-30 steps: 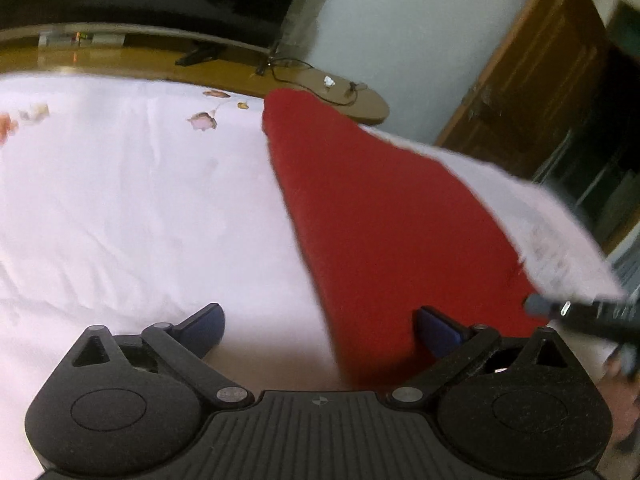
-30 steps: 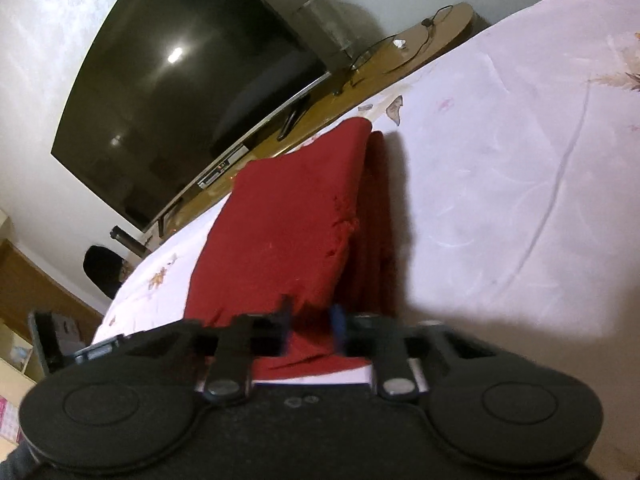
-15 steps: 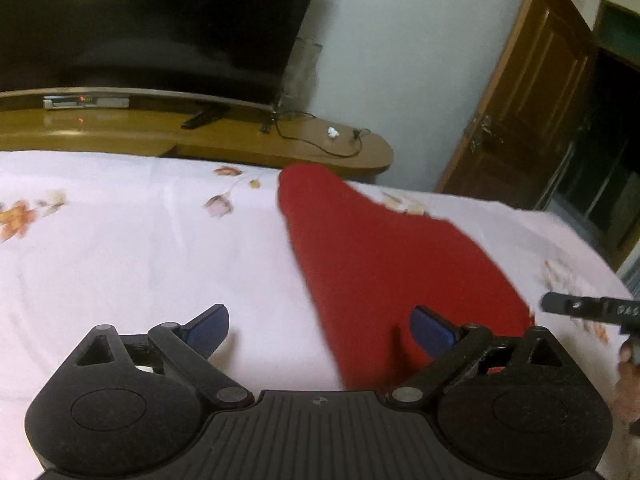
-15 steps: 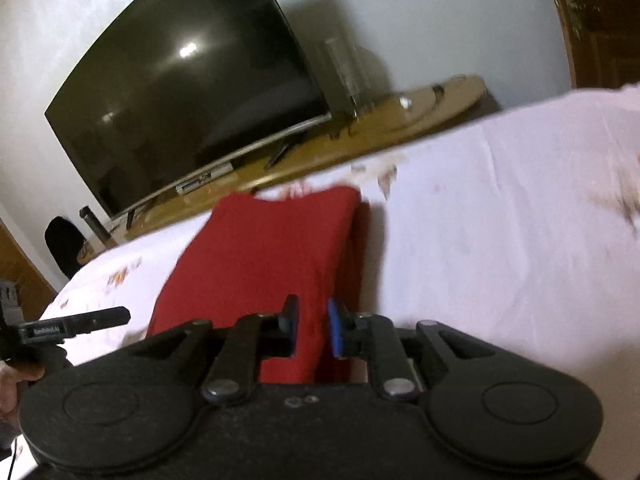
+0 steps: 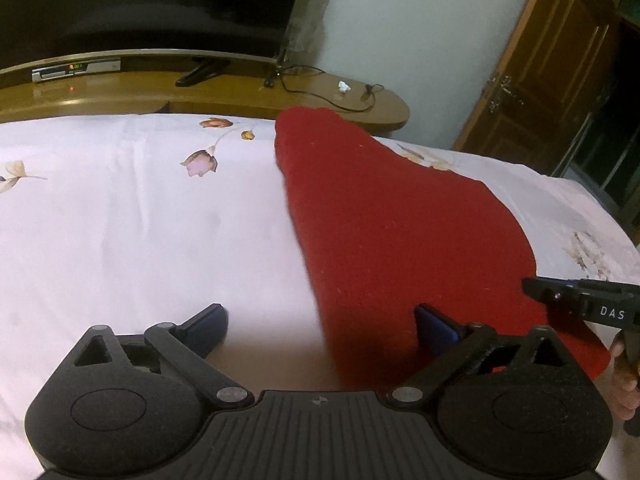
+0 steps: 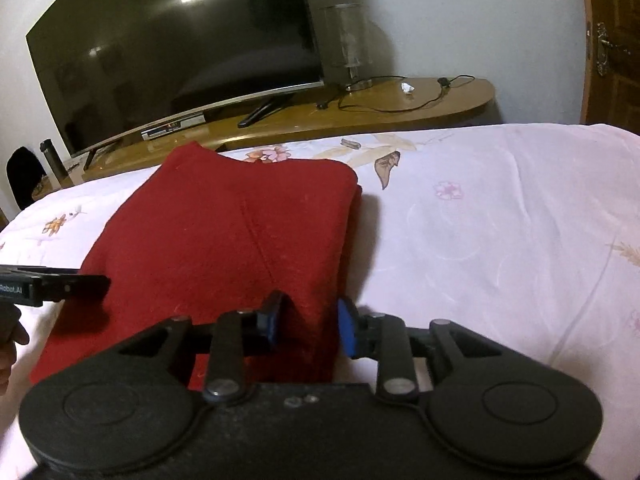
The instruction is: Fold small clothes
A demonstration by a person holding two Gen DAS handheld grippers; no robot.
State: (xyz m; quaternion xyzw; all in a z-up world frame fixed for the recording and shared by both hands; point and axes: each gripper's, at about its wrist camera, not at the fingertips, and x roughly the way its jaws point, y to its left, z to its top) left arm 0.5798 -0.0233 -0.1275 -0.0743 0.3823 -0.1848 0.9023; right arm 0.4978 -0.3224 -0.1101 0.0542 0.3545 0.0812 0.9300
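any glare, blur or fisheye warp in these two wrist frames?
Right wrist: ceiling-light glare on the dark TV screen; the wooden TV stand bows from fisheye; the red folded garment throws a shadow onto the floral bedsheet. Left wrist: TV mostly cropped at the top, sheet near the left gripper washed out pale, far edges slightly soft.

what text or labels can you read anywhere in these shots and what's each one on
"DAS": white letters on the black body of the right gripper, left wrist view; cut off by the frame edge.
"Robot.AI": on the left gripper, right wrist view; start cut off.
Set-top box display: lit digits, too blurred to read.
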